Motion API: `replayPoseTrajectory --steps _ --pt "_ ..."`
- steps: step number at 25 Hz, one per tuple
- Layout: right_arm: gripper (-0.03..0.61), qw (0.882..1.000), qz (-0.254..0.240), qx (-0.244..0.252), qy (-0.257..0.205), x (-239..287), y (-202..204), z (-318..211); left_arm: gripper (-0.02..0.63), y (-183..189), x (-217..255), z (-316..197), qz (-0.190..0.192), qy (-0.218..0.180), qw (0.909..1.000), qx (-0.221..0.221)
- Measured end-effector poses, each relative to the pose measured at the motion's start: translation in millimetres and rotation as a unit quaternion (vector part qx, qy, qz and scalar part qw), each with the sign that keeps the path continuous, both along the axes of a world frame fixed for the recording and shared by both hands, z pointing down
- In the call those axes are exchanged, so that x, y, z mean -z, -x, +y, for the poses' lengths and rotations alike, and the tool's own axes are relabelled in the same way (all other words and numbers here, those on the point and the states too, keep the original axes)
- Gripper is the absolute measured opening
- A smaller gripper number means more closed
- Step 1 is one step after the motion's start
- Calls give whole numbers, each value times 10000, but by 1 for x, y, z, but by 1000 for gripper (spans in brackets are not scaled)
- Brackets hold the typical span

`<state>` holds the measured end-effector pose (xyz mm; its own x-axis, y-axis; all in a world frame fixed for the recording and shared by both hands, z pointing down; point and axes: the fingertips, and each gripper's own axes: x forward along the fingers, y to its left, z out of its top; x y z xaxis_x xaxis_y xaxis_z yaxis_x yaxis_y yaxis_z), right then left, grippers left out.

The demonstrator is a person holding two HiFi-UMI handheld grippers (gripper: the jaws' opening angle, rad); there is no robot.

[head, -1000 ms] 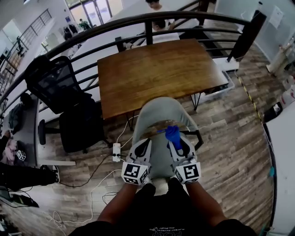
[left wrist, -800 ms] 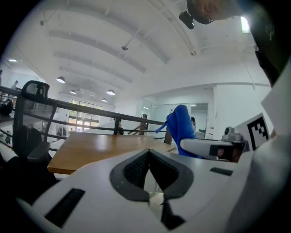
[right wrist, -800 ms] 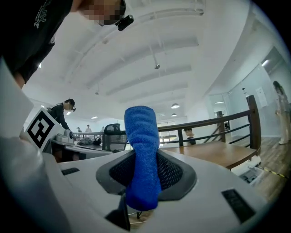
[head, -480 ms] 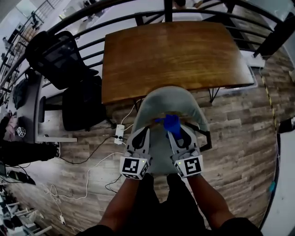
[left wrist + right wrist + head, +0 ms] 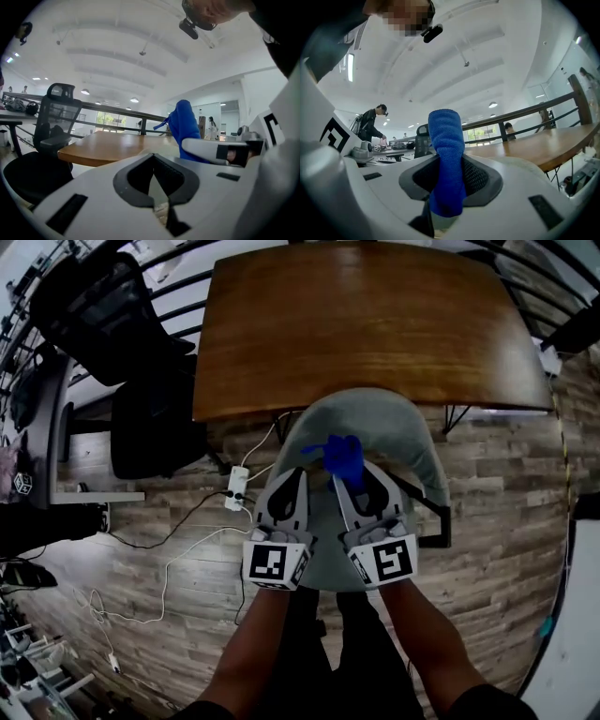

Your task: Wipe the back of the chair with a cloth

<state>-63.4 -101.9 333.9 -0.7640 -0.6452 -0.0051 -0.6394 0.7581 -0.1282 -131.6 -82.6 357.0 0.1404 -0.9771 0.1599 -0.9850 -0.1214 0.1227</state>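
Wooden table point(image 5: 366, 324) edge beyond chair point(image 5: 412, 442) back; right claw point(image 5: 347, 482) clamps cloth point(image 5: 342, 456), left claw point(image 5: 293, 482) together.

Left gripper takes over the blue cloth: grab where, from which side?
Probably the free end of the blue cloth, from the left: it sticks out past the right gripper, whose jaws clamp its lower part. The left gripper sits alongside, shut and empty.

Fuzzy blue cloth point(image 5: 446, 159), smooth wooden table point(image 5: 366, 324), matt grey chair point(image 5: 394, 432)
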Motion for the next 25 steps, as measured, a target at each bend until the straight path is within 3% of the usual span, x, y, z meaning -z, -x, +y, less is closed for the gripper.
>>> replayPoseTrajectory --steps 13,25 --pt "123 9995 217 209 -11 -60 57 -45 3 35 -42 -32 -6 -33 9995 329" --pt "123 9997 84 89 223 -73 71 -73 3 38 -51 -45 76 -4 9992 389"
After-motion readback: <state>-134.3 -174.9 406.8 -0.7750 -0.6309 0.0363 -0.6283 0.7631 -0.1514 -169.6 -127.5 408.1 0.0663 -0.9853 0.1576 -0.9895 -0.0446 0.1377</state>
